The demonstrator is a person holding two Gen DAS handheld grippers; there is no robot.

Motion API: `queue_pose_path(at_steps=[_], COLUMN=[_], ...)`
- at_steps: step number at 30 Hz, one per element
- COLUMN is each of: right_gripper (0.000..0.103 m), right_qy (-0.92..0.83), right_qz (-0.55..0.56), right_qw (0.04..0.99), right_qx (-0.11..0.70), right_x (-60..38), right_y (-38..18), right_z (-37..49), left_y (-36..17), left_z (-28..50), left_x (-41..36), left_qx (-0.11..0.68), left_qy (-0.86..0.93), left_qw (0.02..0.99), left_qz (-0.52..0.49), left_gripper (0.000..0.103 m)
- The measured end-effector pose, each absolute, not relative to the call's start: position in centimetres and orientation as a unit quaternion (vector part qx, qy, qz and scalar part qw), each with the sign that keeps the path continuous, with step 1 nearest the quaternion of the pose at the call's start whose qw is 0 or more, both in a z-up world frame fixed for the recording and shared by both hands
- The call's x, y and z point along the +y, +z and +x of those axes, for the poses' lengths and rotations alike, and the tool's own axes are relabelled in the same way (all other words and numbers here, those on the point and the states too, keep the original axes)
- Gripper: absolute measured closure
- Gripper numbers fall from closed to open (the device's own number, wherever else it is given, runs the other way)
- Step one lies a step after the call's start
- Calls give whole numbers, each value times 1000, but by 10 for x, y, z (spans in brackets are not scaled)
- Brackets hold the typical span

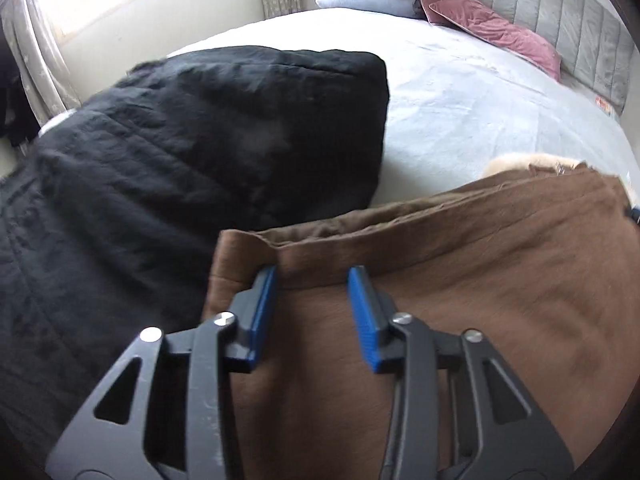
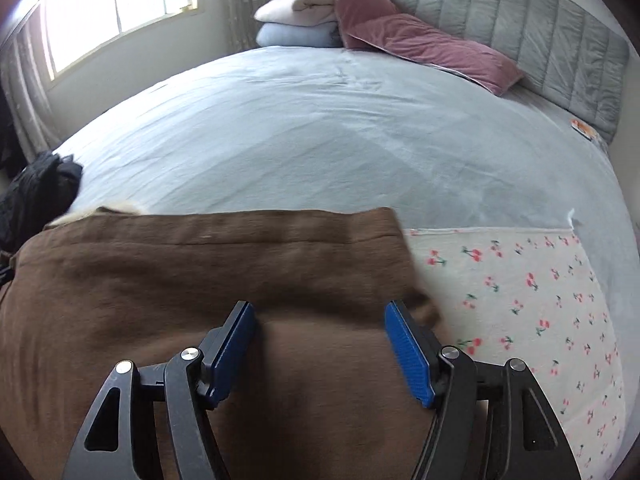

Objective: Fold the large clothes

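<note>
Both hand-held grippers, left (image 1: 312,276) and right (image 2: 320,312), hover part-open and empty over the brown garment (image 1: 460,280) on the bed (image 2: 320,120). Its long axis runs sideways beneath them, left end beside the black coat (image 1: 200,140).

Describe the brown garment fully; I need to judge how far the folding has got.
The brown garment is a thick, matte woven piece, lying folded in flat layers on the bed, with pale fur trim at its far edge. It lies beside a black garment and overlaps a cherry-print cloth. Both grippers hang above it, jaws apart.
</note>
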State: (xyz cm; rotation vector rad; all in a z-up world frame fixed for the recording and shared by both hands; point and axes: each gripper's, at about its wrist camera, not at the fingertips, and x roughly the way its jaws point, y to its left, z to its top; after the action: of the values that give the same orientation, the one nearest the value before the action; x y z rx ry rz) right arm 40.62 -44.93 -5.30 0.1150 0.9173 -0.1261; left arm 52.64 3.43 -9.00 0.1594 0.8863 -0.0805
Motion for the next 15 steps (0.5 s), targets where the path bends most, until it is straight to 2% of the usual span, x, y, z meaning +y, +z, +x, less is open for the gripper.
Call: queue_pose_path(at_steps=[2,3,6,8,9,10,15], right_gripper=[34,34,34,34,34,34,29], right_qy=[-111,-133,-114,-91,-82,-72,-15], right_qz=[58,63,104,88,72,61,29], right_qw=[887,882,884,896,900,904,918], right_qx=[444,447,441,426,421,418,396], right_x=[-479,-493,-507,-493,-482,-467,-403], right_y=[-51,-49,-33,-16,-8,0,31], right_z=[396,388,361,340,328,318,260], left_y=[-86,-86,-71,-59,-54,-49,-33], left_z=[517,515,482,451,434,416,344], left_x=[41,49,60,54,50,44,9], left_qx=[425,428,426,416,409,403,409], left_qy=[1,29,5,-11,-24,-37,-85], left_qw=[899,896,901,907,910,913,908], left_qz=[106,112,80,68,55,44,32], left_gripper=[59,45,41,33,24,19,18])
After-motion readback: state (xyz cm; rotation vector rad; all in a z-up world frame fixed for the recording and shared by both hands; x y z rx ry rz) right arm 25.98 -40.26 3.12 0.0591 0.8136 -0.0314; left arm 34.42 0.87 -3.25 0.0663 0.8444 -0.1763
